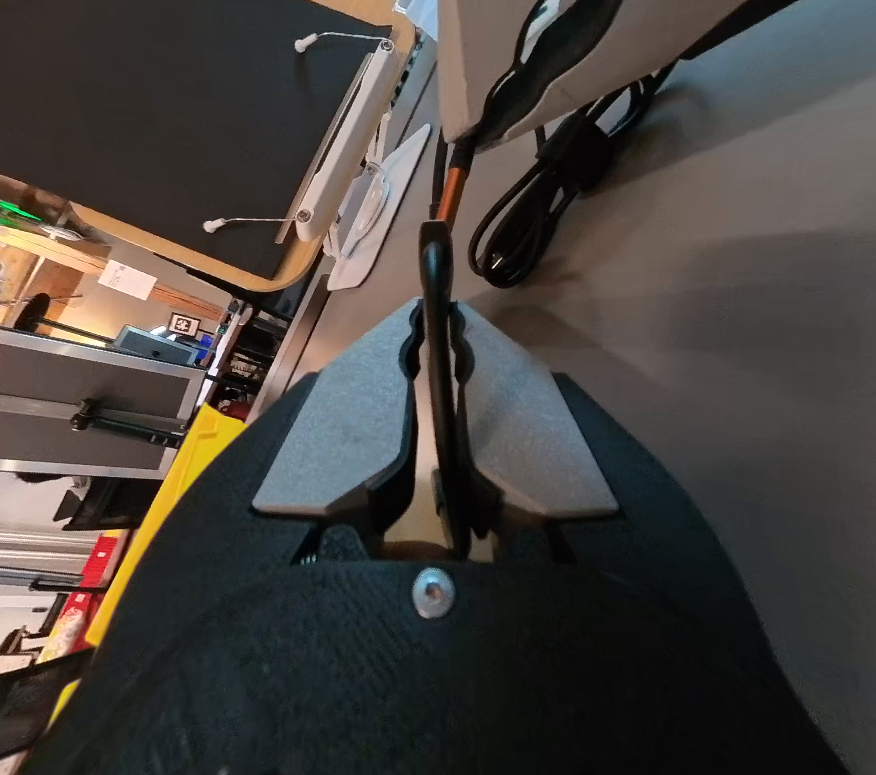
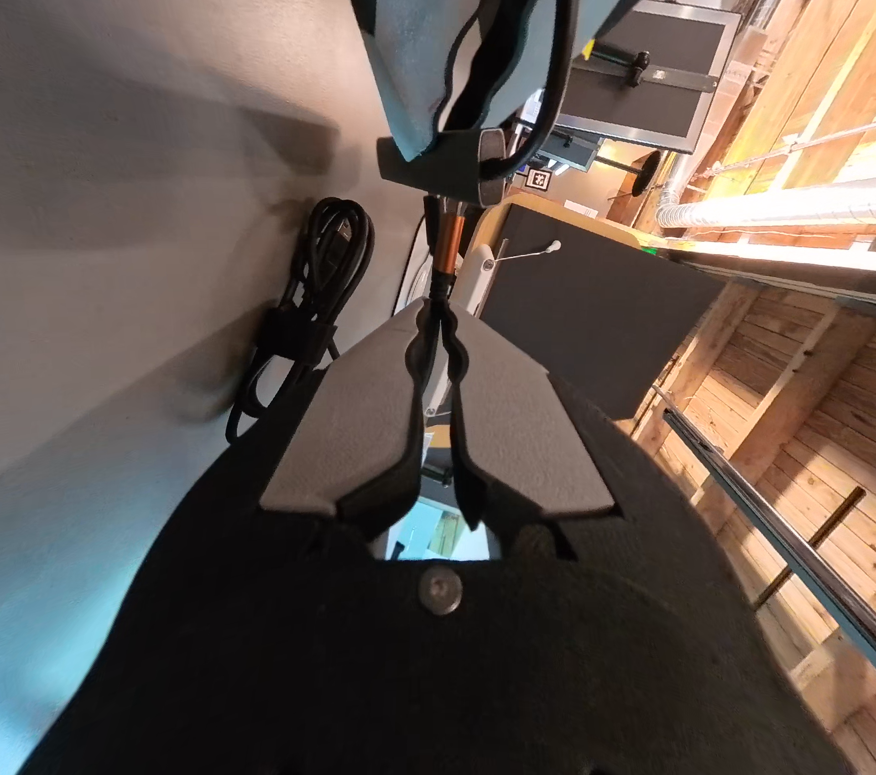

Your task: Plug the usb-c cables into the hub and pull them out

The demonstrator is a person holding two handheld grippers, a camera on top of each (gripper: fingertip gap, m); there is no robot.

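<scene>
In the left wrist view, the left hand-held gripper (image 1: 438, 316) is squeezed shut on a flat black thing, which I think is the hub (image 1: 437, 273), seen thin edge on. Just past its tip, the copper plug (image 1: 452, 188) of a usb-c cable points at it. The plug looks close to the hub's end, but the view is too blurry to tell if it is in or out. The right hand-held gripper (image 1: 479, 131) comes in from the top with smooth grey fingers. A bundle of black cable (image 1: 535, 207), tied with a soft strap, lies on the matte grey worktop (image 1: 711, 325), not used yet. A white stand (image 1: 346, 141) holding a black board sits farther off.

In the right wrist view, the right hand-held gripper (image 2: 438, 316) is pinched shut on the thin black cord just behind the shiny copper plug (image 2: 448, 245). The plug's tip meets the dark grey hub (image 2: 441, 169), which the left hand-held gripper (image 2: 441, 136) holds. I judge one cable is being plugged in or pulled out. The tied bundle (image 2: 308, 302) on the worktop (image 2: 142, 41) seems left to do.
</scene>
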